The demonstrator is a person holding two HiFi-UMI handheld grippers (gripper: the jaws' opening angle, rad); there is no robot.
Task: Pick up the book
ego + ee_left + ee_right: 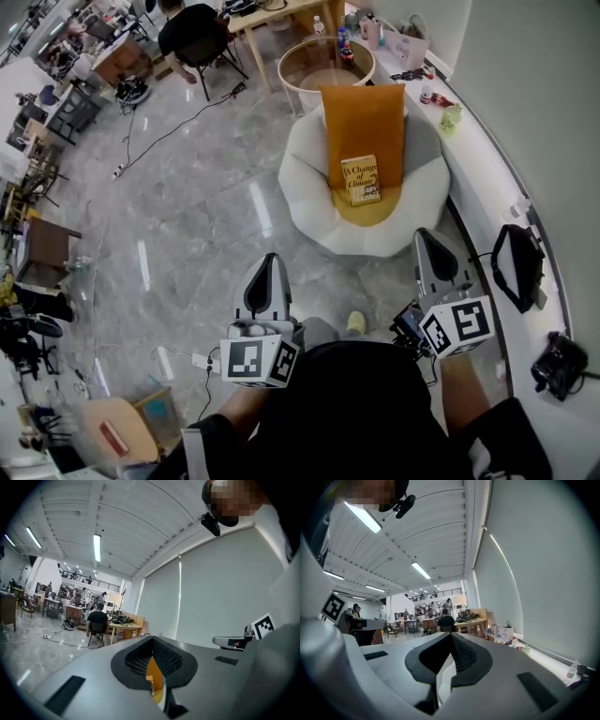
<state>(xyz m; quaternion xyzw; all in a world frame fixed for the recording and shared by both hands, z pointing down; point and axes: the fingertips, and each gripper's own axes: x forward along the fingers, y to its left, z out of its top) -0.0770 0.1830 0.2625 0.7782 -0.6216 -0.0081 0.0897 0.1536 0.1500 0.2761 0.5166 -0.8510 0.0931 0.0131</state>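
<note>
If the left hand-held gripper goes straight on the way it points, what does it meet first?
Most likely the book on the orange cushion in the white chair: the left gripper view shows both in line past the tips of the left hand-held gripper. Nothing shows between, though depth is unclear.

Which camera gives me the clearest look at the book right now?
The head view: the book rests cover-up, whole and unobstructed, on the orange cushion of the white chair. The left gripper view catches only a sliver of that cushion between its jaws; the right gripper view shows no book.
</note>
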